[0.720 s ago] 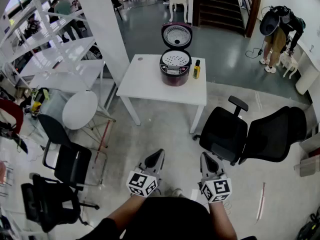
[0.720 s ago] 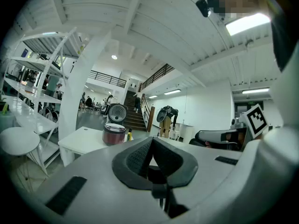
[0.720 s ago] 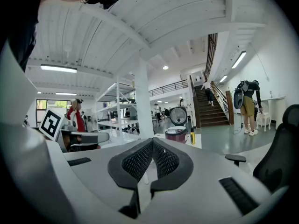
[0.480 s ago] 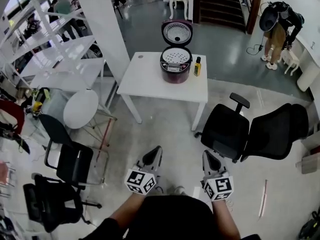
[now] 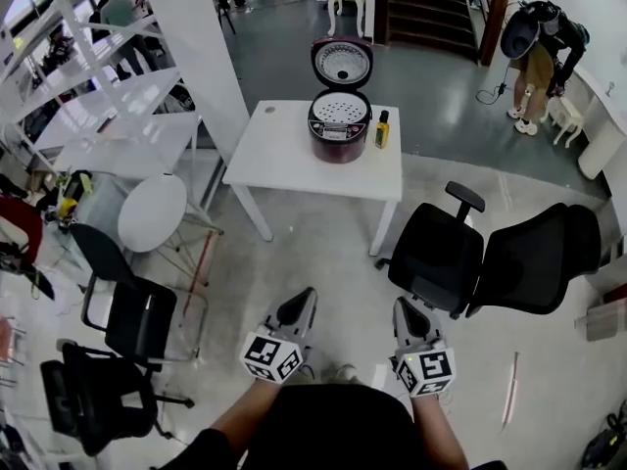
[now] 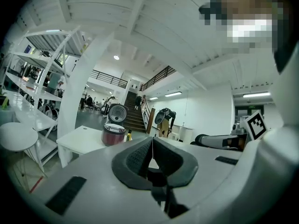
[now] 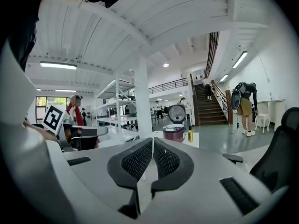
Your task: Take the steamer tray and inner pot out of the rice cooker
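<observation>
Low in the frame, the left gripper (image 5: 300, 304) and right gripper (image 5: 406, 309) hang empty, fingers pressed together. Upper centre, well apart from them, the open rice cooker (image 5: 338, 139) sits on the white desk (image 5: 284, 155), with the steamer tray (image 5: 341, 112) inside.

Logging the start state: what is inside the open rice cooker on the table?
A perforated steamer tray sits across the top of the rice cooker, under the raised lid. Whatever lies below the tray, inner pot included, is covered.
</observation>
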Demonstrator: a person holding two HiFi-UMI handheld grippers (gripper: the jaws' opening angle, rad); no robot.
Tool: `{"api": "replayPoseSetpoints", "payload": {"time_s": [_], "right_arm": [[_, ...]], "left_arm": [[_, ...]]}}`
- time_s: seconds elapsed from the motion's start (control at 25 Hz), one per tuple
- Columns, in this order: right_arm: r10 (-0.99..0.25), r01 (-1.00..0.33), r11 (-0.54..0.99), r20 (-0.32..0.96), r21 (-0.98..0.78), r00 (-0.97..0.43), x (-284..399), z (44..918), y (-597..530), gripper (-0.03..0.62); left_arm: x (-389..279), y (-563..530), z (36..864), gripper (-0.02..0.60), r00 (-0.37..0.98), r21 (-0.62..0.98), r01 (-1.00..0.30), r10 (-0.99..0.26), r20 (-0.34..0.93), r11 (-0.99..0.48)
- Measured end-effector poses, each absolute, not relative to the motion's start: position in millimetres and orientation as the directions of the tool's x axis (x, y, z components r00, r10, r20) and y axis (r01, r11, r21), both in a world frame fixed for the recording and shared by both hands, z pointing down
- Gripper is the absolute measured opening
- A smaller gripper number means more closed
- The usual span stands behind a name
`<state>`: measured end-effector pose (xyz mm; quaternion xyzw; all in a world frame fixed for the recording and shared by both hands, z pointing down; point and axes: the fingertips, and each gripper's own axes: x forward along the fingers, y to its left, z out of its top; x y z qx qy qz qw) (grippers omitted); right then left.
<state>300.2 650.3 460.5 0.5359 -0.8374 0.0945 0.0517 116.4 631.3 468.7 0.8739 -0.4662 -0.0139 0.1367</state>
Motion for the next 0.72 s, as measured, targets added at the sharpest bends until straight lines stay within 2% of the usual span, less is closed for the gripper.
{"api": "replayPoseSetpoints", "payload": {"time_s": [0.2,0.24,0.28,0.32,0.44,0.48,0.72], "right_arm": [[-0.879,-0.9,0.423,0.193,-0.101,-0.435,303.2,458.8,649.0,0.009],[-0.877,-0.899,0.426,0.195,-0.104,-0.438,303.4,459.6,648.4,0.046],[-0.876,-0.898,0.426,0.197,-0.11,-0.439,304.4,460.4,647.7,0.129],[-0.877,-0.899,0.422,0.2,-0.115,-0.437,306.6,461.4,647.3,0.176],[-0.886,-0.91,0.399,0.209,-0.113,-0.415,314.6,464.8,648.2,0.213],[-0.887,-0.912,0.393,0.211,-0.115,-0.409,315.5,465.6,648.4,0.218],[-0.876,-0.897,0.421,0.194,-0.137,-0.441,308.6,466.5,645.1,0.221]], "left_arm": [[114.5,627.8,466.9,0.005,0.566,0.234,-0.814,-0.817,0.108,-0.532],[112.9,627.5,467.2,0.005,0.565,0.233,-0.815,-0.818,0.112,-0.531],[111.6,627.3,467.9,0.008,0.563,0.231,-0.816,-0.818,0.116,-0.529],[110.6,627.2,469.0,0.037,0.56,0.227,-0.819,-0.82,0.119,-0.527],[107.9,627.8,472.4,0.249,0.556,0.211,-0.823,-0.823,0.117,-0.527],[106.4,628.2,473.2,0.267,0.557,0.211,-0.823,-0.822,0.117,-0.527],[99.5,629.4,479.6,0.276,0.531,0.218,-0.84,-0.836,0.137,-0.497]]}}
